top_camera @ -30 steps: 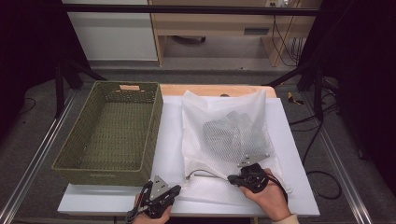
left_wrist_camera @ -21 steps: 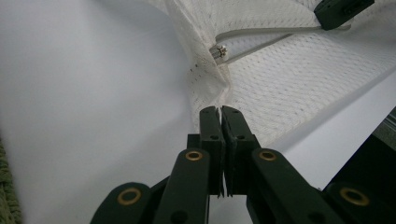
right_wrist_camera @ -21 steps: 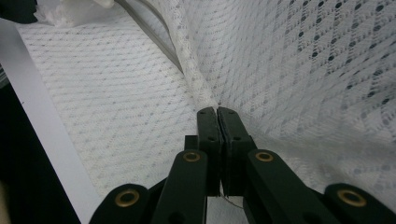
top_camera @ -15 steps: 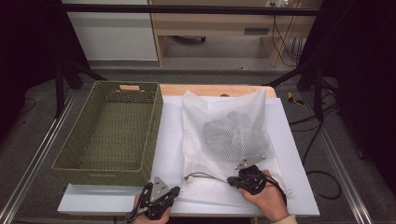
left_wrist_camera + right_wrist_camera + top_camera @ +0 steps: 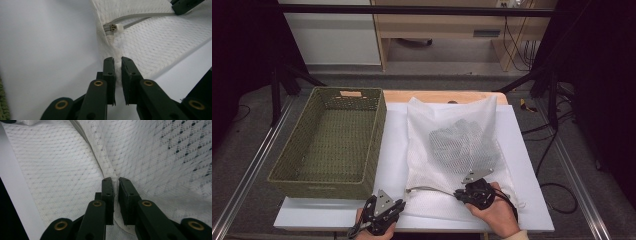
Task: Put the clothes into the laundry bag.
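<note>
A white mesh laundry bag with a dark garment inside lies on the white table sheet. Its grey zip runs along the near edge, with the pull at the bag's near left corner. My left gripper sits at that corner. Its jaws have just been opening and stand slightly apart, with the bag's edge between them. My right gripper rests on the bag's near edge. Its jaws have likewise just been opening, narrowly apart around a fold of mesh.
A green woven basket stands empty at the left of the table, close beside the bag. The table's front edge lies just under both hands. Dark stands and cables flank the table on the floor.
</note>
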The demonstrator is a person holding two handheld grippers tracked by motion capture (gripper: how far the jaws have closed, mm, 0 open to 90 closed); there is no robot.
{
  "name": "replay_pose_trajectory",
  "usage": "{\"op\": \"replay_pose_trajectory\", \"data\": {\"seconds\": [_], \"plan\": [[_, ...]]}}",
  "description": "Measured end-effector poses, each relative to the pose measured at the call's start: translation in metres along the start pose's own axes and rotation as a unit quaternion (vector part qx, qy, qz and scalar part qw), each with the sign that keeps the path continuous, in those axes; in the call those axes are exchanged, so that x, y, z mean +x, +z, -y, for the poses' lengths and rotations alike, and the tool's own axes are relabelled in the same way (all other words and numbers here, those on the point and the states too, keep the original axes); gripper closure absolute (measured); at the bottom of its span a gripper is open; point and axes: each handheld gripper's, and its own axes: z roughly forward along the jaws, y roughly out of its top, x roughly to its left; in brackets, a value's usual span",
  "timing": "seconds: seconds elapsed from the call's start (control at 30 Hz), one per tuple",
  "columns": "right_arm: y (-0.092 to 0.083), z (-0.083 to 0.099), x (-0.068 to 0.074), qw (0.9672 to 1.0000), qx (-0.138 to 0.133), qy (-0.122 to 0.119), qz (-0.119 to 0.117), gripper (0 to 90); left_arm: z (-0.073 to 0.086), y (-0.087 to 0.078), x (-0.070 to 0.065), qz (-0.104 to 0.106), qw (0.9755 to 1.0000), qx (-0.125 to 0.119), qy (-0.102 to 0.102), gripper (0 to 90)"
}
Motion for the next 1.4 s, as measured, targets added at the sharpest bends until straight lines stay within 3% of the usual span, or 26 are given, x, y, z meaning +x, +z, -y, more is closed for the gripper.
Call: {"op": "replay_pose_trajectory", "data": {"seconds": [0.17, 0.57, 0.67, 0.93, 1.03, 1.17, 1.4], "plan": [[0.000, 0.000, 0.002, 0.9998, -0.009, -0.010, 0.011, 73.4, 0.000, -0.002, 0.000, -0.009, 0.9999, -0.001, -0.007, 70.3], [-0.006, -0.007, 0.009, 0.9975, -0.056, -0.035, 0.025, 38.9, -0.004, -0.009, -0.004, -0.026, 0.9996, -0.007, -0.009, 52.1], [-0.008, -0.011, 0.011, 0.9954, -0.078, -0.045, 0.032, 28.9, -0.005, -0.011, -0.006, -0.028, 0.9995, -0.010, -0.013, 46.4], [-0.016, -0.022, 0.017, 0.9890, -0.126, -0.062, 0.047, 13.6, -0.007, -0.009, -0.009, -0.028, 0.9995, -0.010, -0.011, 37.3], [-0.019, -0.027, 0.019, 0.9865, -0.138, -0.065, 0.060, 12.9, -0.008, -0.007, -0.013, -0.033, 0.9994, -0.007, -0.012, 32.5], [-0.024, -0.032, 0.019, 0.9830, -0.148, -0.050, 0.097, 14.0, -0.012, -0.006, -0.015, -0.032, 0.9995, -0.007, -0.001, 26.6], [-0.027, -0.032, 0.020, 0.9819, -0.156, -0.056, 0.091, 12.3, -0.011, -0.002, -0.012, -0.014, 0.9999, -0.007, 0.001, 19.5]]}}
